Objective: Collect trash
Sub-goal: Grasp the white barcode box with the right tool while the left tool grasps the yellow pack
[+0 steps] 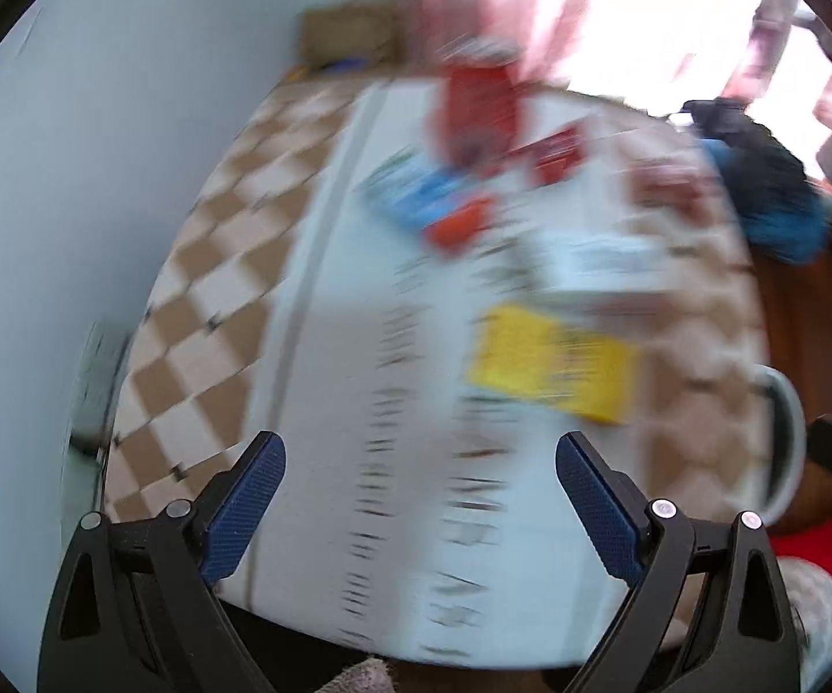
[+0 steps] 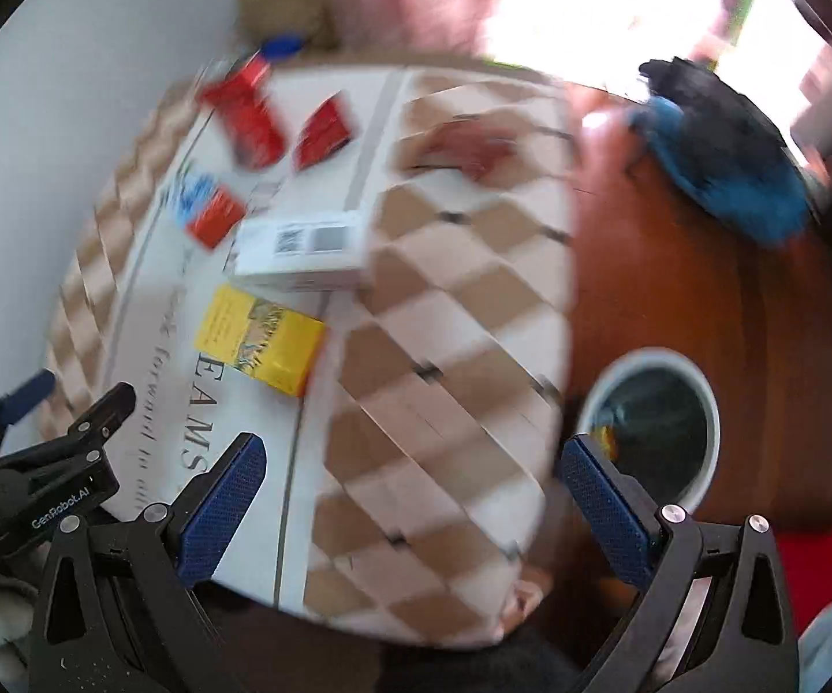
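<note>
Both views are motion-blurred. The left tool point(image 1: 420, 511) has its jaws spread wide and grips nothing; it hangs above the near edge of the table point(image 1: 323, 381), which carries a white and tan checkered cloth. The right tool point(image 2: 413, 511) is likewise wide open and empty, positioned over the near right part of the table, with the left tool visible at the near left in the right wrist view. The trash lies on the white central strip of the cloth: a yellow box point(image 2: 260, 341) nearest, a white box point(image 2: 303, 251) with printed codes just beyond it, a blue and red packet point(image 2: 208, 211) to the left of the white box, and two red packets point(image 2: 248, 110) toward the far edge. Another reddish packet point(image 2: 465, 147) lies apart, far right on the checkered area. A white bin point(image 2: 696, 387) with a dark interior stands on the brown floor point(image 2: 704, 289), right of the table, near the right tool's right finger.
</note>
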Available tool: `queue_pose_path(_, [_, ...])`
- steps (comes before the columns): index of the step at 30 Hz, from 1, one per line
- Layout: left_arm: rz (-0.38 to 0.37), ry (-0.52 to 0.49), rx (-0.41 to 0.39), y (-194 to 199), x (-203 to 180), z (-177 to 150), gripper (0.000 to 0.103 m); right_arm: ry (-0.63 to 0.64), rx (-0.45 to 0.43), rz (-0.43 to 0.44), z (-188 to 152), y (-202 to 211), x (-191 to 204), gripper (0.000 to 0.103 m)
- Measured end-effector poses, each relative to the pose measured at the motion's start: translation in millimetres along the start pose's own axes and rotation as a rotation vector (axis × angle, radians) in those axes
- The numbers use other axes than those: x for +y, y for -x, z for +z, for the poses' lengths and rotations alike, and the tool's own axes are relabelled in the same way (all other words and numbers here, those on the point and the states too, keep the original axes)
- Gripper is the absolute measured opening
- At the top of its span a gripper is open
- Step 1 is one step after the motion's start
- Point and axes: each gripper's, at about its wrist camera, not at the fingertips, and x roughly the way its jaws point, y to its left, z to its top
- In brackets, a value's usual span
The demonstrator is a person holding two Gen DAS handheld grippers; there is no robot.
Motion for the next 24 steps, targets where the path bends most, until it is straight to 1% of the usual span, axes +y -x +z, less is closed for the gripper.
queue_pose_path(1, [0.011,0.022,0.02,-13,9,-1,0.096,0.079,0.036,-0.026,18,-17,20,0.103])
queue_pose_path(2, [0.019,0.045,0.042,-25,17,-1,0.096,0.129,0.056,-0.043,28,-27,32,0.103])
queue_pose_path(4, [0.03,0.083,0.079,-51,31,1,0.096,0.234,0.097,-0.08,53,-50,53,0.103])
queue_pose_path(6, [0.034,0.111,0.112,-69,41,3,0.096,0.345,0.13,-0.152,76,-74,74,0.103])
queue_pose_path(7, [0.027,0.127,0.125,-76,44,4,0.096,0.383,0.14,-0.174,87,-84,80,0.103])
queue_pose_path(10, [0.013,0.157,0.152,-88,50,5,0.096,0.462,0.165,-0.182,108,-103,92,0.099])
queue_pose_path(12, [0.012,0.162,0.159,-93,51,8,0.096,0.507,0.21,-0.179,120,-120,100,0.099])
queue_pose_path(13, [0.012,0.163,0.161,-95,52,9,0.096,0.52,0.245,-0.156,124,-129,101,0.099])
queue_pose_path(14, [0.011,0.166,0.164,-97,53,11,0.096,0.509,0.27,-0.141,126,-137,100,0.098])
queue_pose_path(15, [0.012,0.169,0.167,-100,53,16,0.096,0.49,0.288,-0.119,128,-143,98,0.089])
queue_pose_path(16, [0.01,0.173,0.17,-102,54,17,0.096,0.469,0.298,-0.097,129,-146,96,0.083])
queue_pose_path(17, [0.01,0.177,0.172,-103,56,19,0.096,0.406,0.297,-0.051,131,-146,88,0.079])
queue_pose_path(18, [0.012,0.178,0.174,-104,57,20,0.096,0.362,0.284,-0.009,132,-144,83,0.072])
queue_pose_path(20, [0.011,0.181,0.172,-102,57,22,0.096,0.238,0.243,0.073,130,-134,62,0.069])
queue_pose_path(22, [0.003,0.178,0.17,-94,47,22,0.096,0.141,0.195,0.068,119,-122,39,0.067])
queue_pose_path(24, [-0.037,0.195,0.18,-88,41,25,0.096,0.06,0.139,0.026,96,-110,14,0.067])
